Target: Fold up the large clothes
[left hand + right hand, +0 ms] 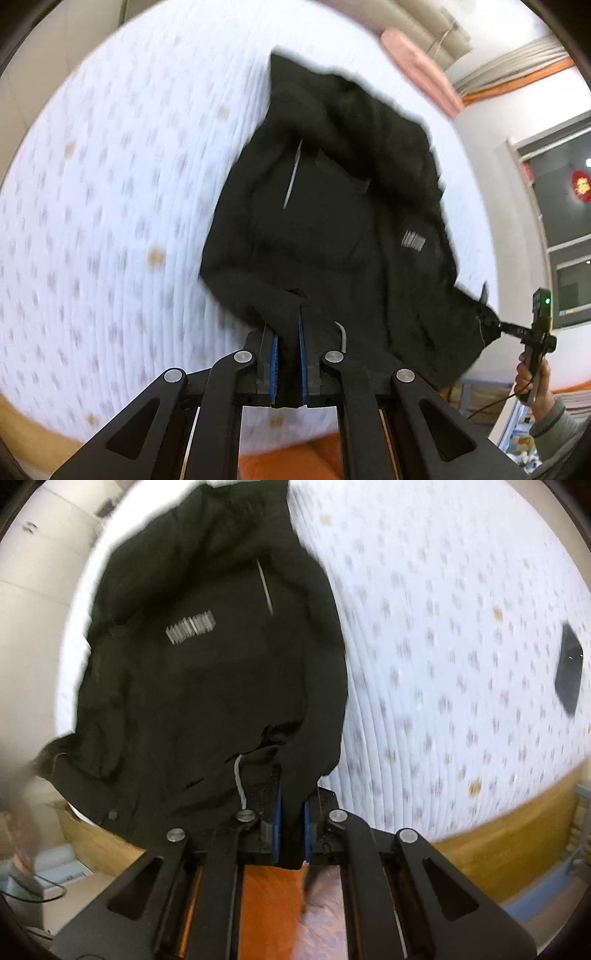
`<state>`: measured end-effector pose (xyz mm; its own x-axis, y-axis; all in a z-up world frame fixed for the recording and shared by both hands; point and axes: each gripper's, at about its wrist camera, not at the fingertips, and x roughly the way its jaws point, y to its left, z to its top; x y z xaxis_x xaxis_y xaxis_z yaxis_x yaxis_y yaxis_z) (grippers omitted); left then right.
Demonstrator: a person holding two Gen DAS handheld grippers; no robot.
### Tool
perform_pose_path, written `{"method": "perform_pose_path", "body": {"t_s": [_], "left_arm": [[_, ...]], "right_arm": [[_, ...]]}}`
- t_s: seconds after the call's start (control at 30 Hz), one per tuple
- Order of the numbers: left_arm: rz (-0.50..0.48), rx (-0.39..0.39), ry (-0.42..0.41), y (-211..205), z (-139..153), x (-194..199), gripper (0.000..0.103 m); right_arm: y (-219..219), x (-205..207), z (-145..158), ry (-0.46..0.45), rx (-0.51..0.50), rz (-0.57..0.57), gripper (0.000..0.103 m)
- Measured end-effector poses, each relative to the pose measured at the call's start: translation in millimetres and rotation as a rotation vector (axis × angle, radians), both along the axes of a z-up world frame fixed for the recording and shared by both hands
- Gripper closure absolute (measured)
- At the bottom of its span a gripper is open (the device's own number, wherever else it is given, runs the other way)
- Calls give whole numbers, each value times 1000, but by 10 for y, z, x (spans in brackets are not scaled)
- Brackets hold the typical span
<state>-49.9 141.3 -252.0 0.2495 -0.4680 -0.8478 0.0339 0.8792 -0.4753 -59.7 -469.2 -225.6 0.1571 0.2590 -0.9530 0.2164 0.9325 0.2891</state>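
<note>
Above the white patterned mattress (110,192), a black jacket (332,206) hangs partly lifted, its far end resting on the bed. Left gripper (288,332) is clamped on the jacket's near hem, cloth pinched between its blue pads (274,354). Right gripper (291,812) likewise pinches the hem beside a white drawcord (239,779). A dark flat object (569,668) lies farther off on the mattress.

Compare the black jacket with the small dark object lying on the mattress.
The black jacket is large and limp; the small dark object looks flat, stiff and angular. The jacket is pinched along its near edge by the left gripper and right gripper, hanging partly past the mattress edge; the object lies untouched, well apart from it. The jacket carries pale markings; the object is plain. Both are dark.
</note>
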Motion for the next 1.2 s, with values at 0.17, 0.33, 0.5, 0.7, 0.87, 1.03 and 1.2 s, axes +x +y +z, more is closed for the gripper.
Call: {"method": "perform_pose_path", "body": {"t_s": [0.17, 0.33, 0.5, 0.7, 0.87, 1.03, 1.2], "left_arm": [[24, -29, -155, -19, 425, 795, 94], [75, -6, -276, -67, 650, 1616, 93], [178, -4, -313, -168, 578, 2479, 93], [277, 139, -155, -338, -268, 3219, 90], [259, 280, -57, -541, -926, 3398, 89], [189, 339, -82, -590, -643, 3400, 87], [145, 174, -66, -328, -167, 3269, 74]], "right_arm": [[-205, 833, 419, -117, 62, -18, 97], [-368, 1784, 644, -244, 85, 0, 97], [-448, 2586, 732, -320, 46, 21, 96], [-410, 3487, -197, -175, 63, -9, 94], [-522, 3664, -722, -72, 147, -46, 93], [-647, 3661, -761, -72, 233, -45, 91], [-954, 3490, -579, -86, 388, -115, 85]]}}
